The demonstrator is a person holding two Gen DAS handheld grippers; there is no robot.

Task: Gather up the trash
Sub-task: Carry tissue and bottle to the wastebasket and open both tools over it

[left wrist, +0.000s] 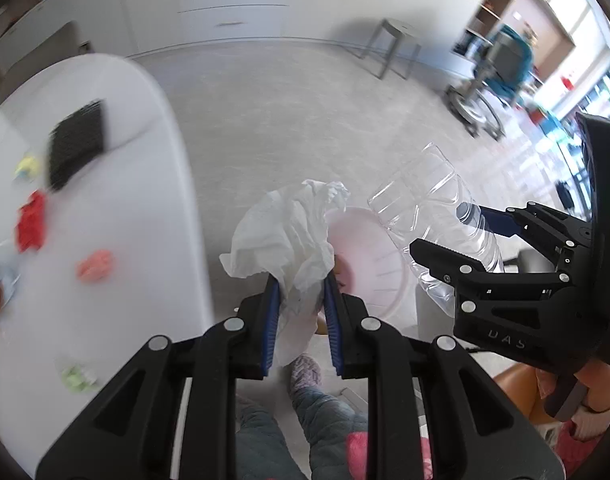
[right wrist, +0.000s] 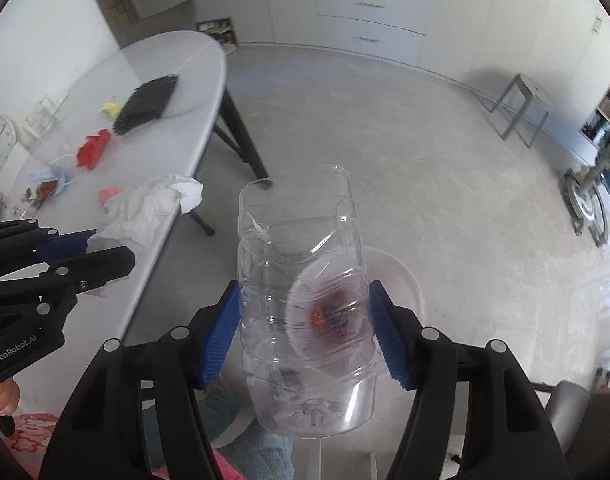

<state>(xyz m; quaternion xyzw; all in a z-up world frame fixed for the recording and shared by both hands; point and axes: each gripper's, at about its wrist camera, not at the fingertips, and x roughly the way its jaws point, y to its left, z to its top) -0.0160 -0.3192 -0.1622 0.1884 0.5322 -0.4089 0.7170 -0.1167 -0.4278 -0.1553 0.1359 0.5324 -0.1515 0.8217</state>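
Left wrist view: our left gripper [left wrist: 301, 316] has its fingers pinching the crumpled white tissue [left wrist: 283, 232], held above the pink bin [left wrist: 369, 256], off the desk [left wrist: 105, 184] edge. Beside it, our right gripper [left wrist: 457, 236] clamps the clear plastic bottle [left wrist: 425, 208]. Right wrist view: fingers press both sides of the bottle, directly over the bin [right wrist: 401, 276]. Risk, as we judge it: the tissue hangs loose and may snag a pad on release; the slick bottle could tip past the rim.
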